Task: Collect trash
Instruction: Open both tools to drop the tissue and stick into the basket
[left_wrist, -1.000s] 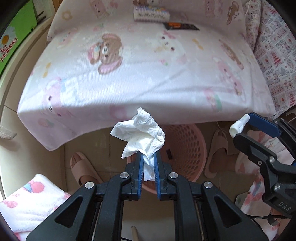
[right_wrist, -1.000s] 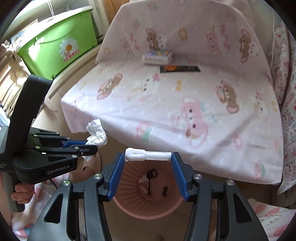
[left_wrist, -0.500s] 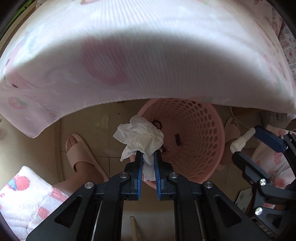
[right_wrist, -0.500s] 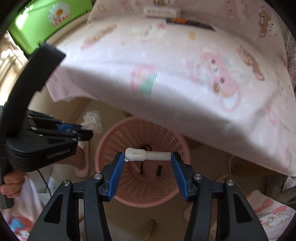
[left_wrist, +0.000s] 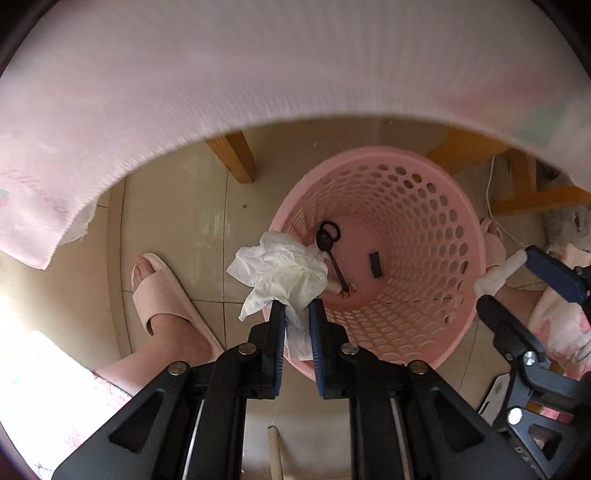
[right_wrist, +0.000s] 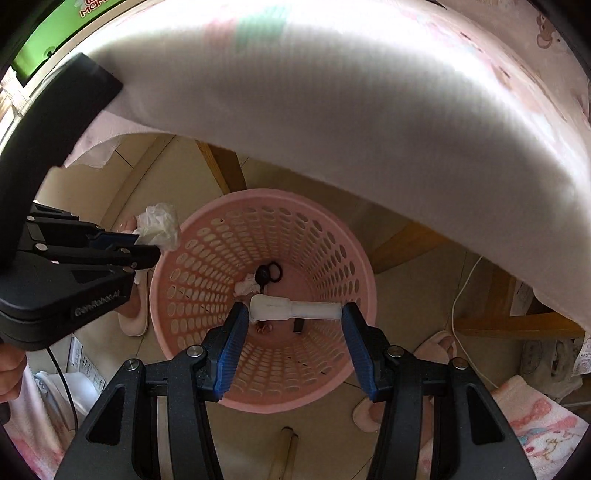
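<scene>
A crumpled white tissue (left_wrist: 280, 273) sits between the blue pads of my left gripper (left_wrist: 297, 310), whose jaws are opening slightly while the pads still touch it. It hangs over the near-left rim of the pink perforated basket (left_wrist: 424, 240) on the floor. My right gripper (right_wrist: 293, 317) is shut on a white plastic tube (right_wrist: 273, 308), held crosswise above the basket (right_wrist: 266, 194) mouth. In the right wrist view the left gripper (right_wrist: 147, 245) and tissue (right_wrist: 159, 223) are at the basket's left rim. A black ring-shaped item (left_wrist: 328, 236) and a small black piece (left_wrist: 375, 264) lie inside.
A pink tablecloth (left_wrist: 258, 74) overhangs just above the basket. Wooden table legs (left_wrist: 236, 158) stand behind it. A person's foot in a pink slipper (left_wrist: 166, 299) is left of the basket, another slipper (right_wrist: 436, 343) to its right. A white cable (right_wrist: 461, 295) runs across the tiles.
Both grippers have sunk below the table edge and tilted down over the basket. The tabletop has left both views. Each still carries its item.
</scene>
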